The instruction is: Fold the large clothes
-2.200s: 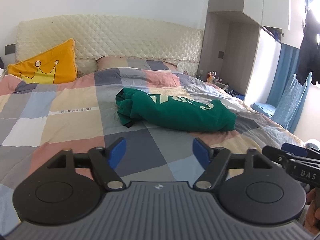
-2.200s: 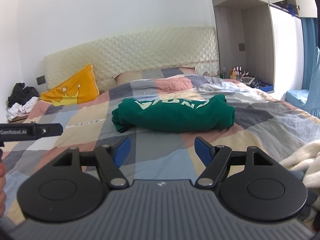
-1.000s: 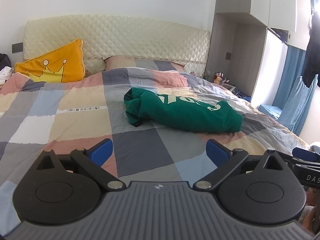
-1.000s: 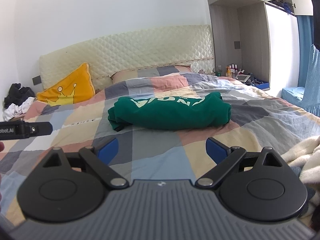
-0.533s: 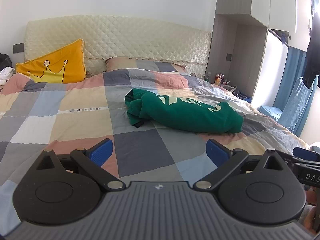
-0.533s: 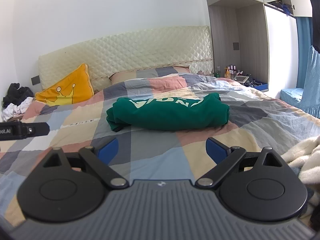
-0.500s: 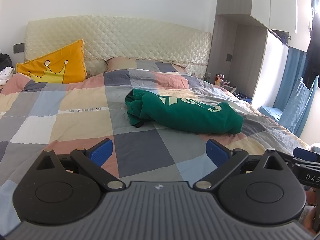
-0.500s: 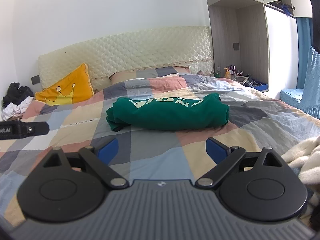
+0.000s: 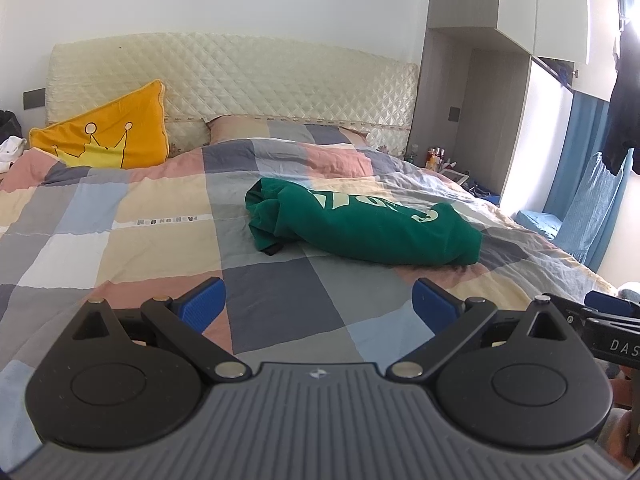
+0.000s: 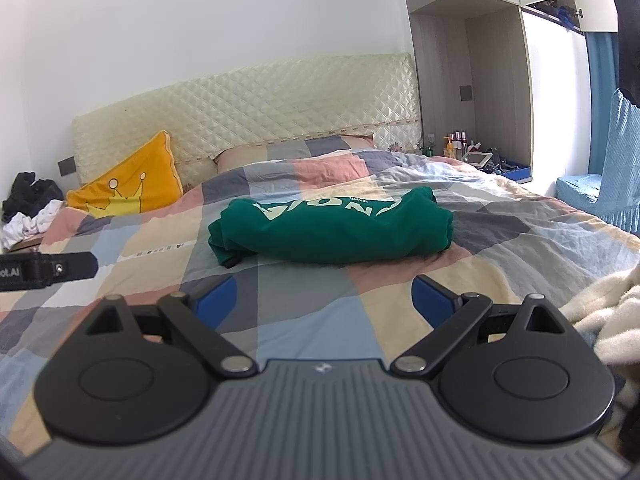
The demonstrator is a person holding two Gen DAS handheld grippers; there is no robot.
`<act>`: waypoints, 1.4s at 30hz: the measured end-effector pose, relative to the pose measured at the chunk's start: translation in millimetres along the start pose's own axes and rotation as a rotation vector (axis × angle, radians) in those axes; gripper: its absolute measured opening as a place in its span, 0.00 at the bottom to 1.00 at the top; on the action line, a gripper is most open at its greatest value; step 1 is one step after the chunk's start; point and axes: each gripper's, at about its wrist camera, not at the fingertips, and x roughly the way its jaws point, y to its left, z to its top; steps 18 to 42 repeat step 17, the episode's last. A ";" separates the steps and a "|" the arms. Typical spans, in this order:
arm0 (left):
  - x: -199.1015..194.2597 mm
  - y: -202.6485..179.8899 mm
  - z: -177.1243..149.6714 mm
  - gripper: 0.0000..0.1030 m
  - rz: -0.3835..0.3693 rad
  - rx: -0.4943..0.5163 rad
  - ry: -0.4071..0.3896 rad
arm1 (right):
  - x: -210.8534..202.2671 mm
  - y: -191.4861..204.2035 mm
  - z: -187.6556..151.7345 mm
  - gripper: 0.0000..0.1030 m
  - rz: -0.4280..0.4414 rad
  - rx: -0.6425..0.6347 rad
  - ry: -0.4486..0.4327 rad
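Observation:
A green sweatshirt (image 9: 368,228) with pale lettering lies folded in a thick bundle in the middle of the checked bed cover (image 9: 120,224). It also shows in the right wrist view as the same green sweatshirt (image 10: 332,228). My left gripper (image 9: 318,306) hovers open over the near part of the bed, well short of the garment, with nothing between its blue pads. My right gripper (image 10: 324,294) is likewise open and empty, a little nearer the bundle. Each gripper's body shows at the edge of the other's view.
A yellow crown cushion (image 9: 108,136) leans on the quilted headboard (image 9: 240,80). A fluffy white blanket (image 10: 604,308) lies at the bed's near right. Bottles crowd a bedside shelf (image 10: 476,152) by the wardrobe. Clothes are piled at far left (image 10: 28,208).
Both grippers' fingers have spread wider since 2.2 s ago. Both have drifted slightly; the sweatshirt has stayed where it was.

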 end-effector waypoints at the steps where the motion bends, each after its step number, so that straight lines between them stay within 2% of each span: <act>1: 0.2 0.2 0.1 0.98 0.000 -0.001 0.000 | -0.6 0.3 -0.5 0.93 -0.002 0.001 -0.001; 42: -0.3 -4.0 -1.0 0.99 -0.008 0.012 -0.008 | 0.8 -1.0 1.9 0.93 0.001 0.002 0.003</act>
